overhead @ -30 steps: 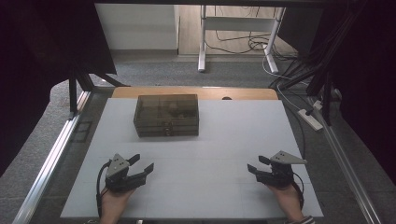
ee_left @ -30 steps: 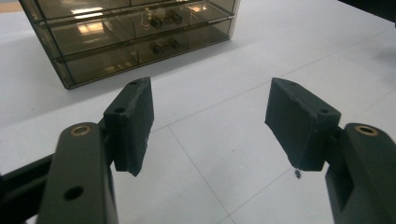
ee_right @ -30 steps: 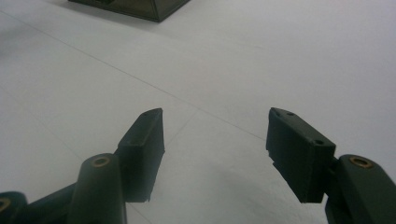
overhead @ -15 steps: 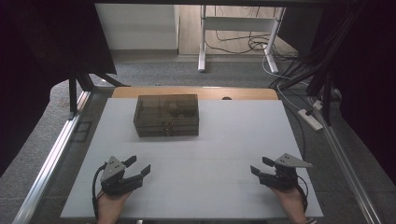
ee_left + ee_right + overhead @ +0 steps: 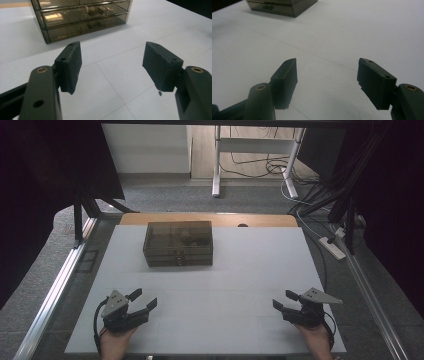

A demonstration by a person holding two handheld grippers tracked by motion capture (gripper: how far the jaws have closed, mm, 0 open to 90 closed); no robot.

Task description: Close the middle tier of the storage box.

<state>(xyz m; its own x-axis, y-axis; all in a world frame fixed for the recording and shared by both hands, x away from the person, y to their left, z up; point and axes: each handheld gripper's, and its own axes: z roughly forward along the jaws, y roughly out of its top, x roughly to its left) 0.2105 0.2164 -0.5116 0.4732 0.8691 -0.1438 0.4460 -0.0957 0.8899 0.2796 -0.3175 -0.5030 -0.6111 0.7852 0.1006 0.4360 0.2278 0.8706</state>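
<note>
A smoky, see-through plastic drawer box (image 5: 178, 243) stands upright at the far side of the white table, a little left of the middle, its shallow stacked drawers (image 5: 85, 17) shut, handles facing the near edge.

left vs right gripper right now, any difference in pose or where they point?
The left gripper sits near the white mat's near left corner, the right gripper near its near right corner. The left gripper view faces the smoky drawer box front-on; the right gripper view catches just a corner of it. The right gripper's jaws have just been opening. Both are open, empty, low over the mat.
</note>
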